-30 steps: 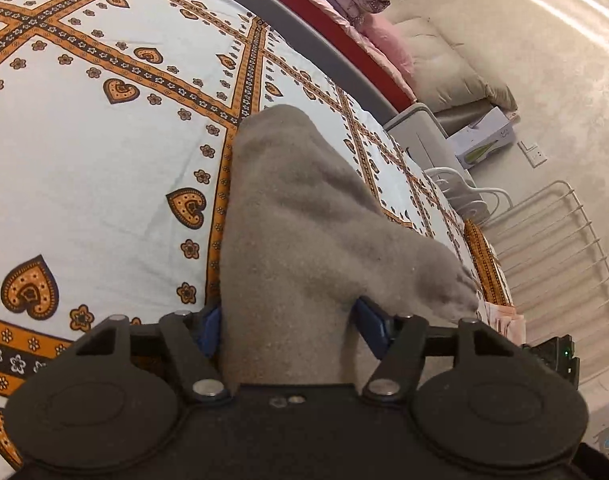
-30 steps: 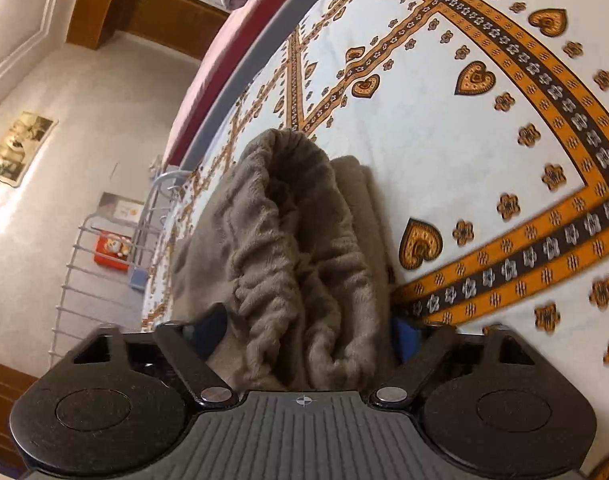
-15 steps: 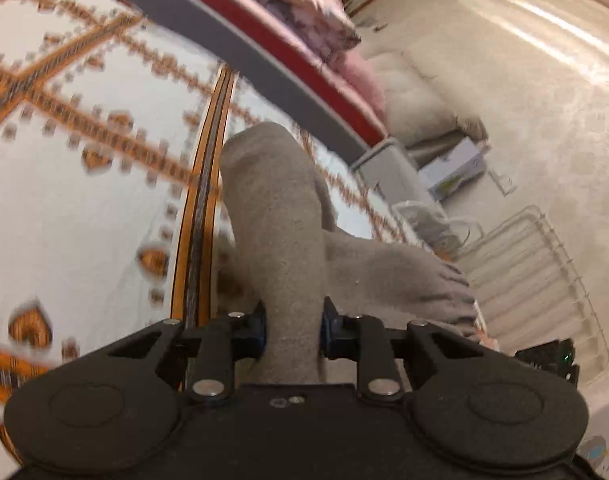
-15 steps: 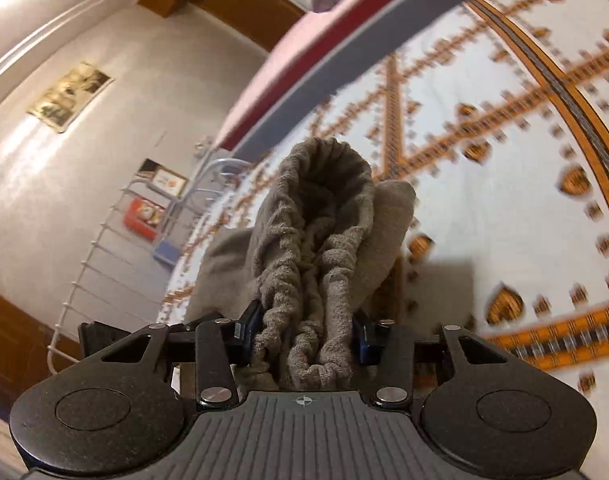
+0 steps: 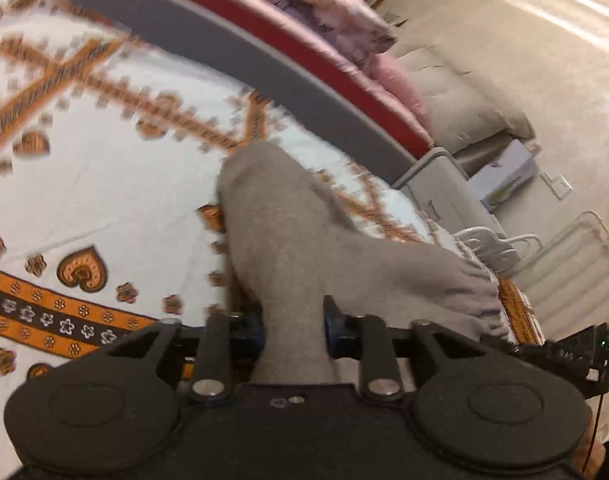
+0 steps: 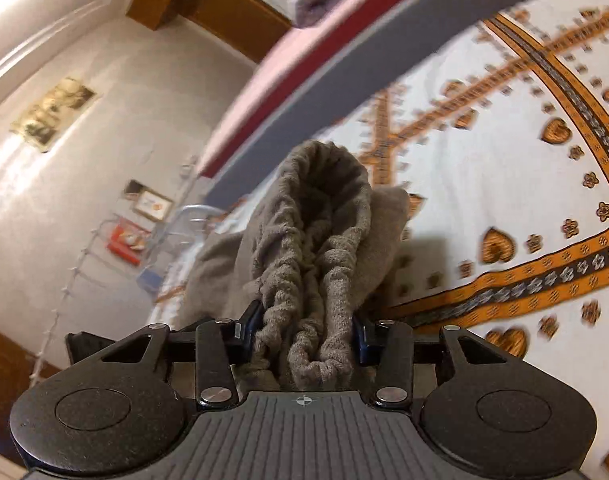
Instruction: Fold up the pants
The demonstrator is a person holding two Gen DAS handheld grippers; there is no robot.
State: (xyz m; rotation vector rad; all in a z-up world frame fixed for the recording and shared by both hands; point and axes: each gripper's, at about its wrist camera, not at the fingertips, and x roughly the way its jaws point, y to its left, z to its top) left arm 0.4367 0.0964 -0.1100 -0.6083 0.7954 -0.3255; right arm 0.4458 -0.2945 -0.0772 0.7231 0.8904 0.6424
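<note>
both tilted down over bedsheet (image 5: 104, 184): left gripper (image 5: 292, 326) jaws just eased wider, pinching grey pants (image 5: 280, 240); right gripper (image 6: 304, 336) clamps gathered waistband (image 6: 304, 280).

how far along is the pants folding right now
Done: the grey pants look already doubled lengthwise. In hand: the left gripper, its jaws just reopening slightly, has plain fabric between them; the right gripper clamps the gathered waistband. Left: laying the raised end down on the patterned bedsheet and smoothing.
</note>
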